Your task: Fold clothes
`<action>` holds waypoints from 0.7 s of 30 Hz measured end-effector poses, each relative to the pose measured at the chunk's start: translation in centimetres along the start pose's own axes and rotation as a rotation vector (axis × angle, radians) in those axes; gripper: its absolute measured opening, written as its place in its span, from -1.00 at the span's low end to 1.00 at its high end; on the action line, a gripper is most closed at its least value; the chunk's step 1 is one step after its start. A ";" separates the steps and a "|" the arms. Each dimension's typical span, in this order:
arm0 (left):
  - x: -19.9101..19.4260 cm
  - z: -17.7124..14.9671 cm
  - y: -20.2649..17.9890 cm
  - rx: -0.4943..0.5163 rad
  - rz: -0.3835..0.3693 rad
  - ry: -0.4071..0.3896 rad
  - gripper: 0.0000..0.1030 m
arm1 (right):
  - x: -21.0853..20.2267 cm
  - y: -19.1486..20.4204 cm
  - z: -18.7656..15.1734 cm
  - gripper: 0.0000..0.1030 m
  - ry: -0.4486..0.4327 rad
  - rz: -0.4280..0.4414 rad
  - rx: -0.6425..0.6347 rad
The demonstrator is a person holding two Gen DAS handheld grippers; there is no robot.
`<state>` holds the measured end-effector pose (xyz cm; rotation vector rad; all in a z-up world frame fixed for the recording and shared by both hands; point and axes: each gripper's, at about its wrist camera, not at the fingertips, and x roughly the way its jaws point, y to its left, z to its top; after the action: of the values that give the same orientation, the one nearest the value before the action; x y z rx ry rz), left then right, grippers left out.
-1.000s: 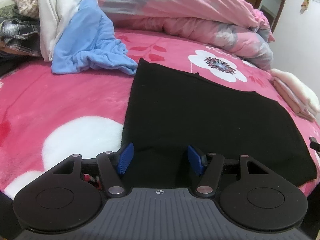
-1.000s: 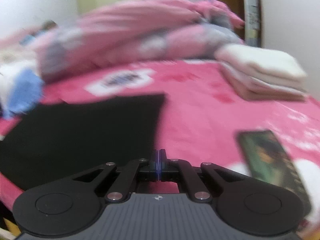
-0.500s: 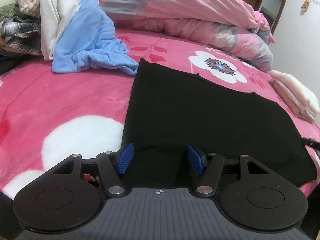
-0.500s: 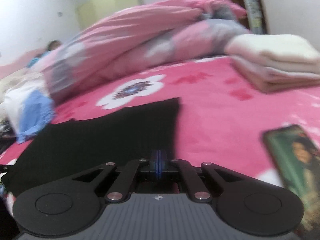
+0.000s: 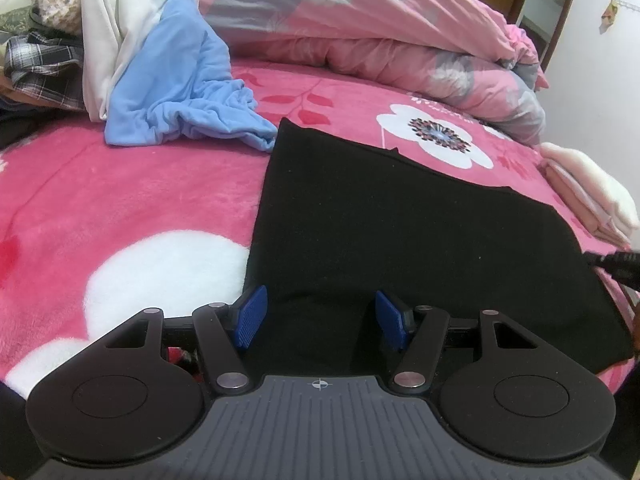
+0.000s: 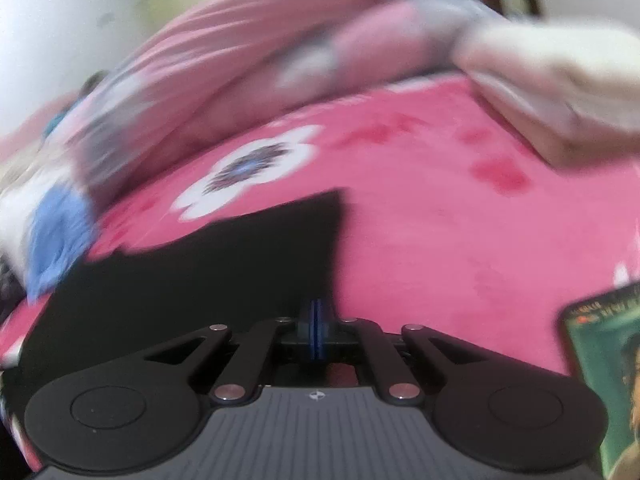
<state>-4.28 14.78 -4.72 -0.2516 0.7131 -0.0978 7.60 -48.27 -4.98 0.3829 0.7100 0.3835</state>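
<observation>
A black garment lies spread flat on the pink flowered bed blanket. My left gripper sits low over its near left corner, open, its blue pads apart with a low hump of black cloth between them. My right gripper is shut with nothing in it, just above the right edge of the black garment. A dark tip of the right gripper shows at the right edge of the left wrist view. The right wrist view is blurred.
A crumpled blue garment and a white one lie at the far left beside plaid clothing. A pink quilt is heaped along the back. Folded cream and pink cloths are stacked at the right. A phone lies near the right gripper.
The right gripper has swung left and rolled, coming closer to the black garment's right edge; its tip now shows in the left wrist view. The left gripper has stayed still.
</observation>
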 end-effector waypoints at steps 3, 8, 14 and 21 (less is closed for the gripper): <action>0.0 0.0 0.0 0.006 -0.001 0.004 0.17 | -0.6 -0.1 1.2 -0.97 -0.045 0.004 0.029; -0.2 0.1 0.1 0.011 -0.001 0.010 0.17 | 2.8 1.1 1.8 -0.96 0.054 0.088 0.014; -1.1 0.3 0.3 0.005 0.017 0.001 0.17 | 1.1 1.5 2.6 -0.95 -0.053 -0.188 -0.010; -2.5 0.4 1.3 -0.007 0.044 -0.050 0.23 | 3.3 9.6 2.1 -0.94 0.127 0.059 -0.244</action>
<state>-5.95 16.51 -3.17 -0.2443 0.6694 -0.0467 9.35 -38.84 -0.93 0.1500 0.7664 0.5479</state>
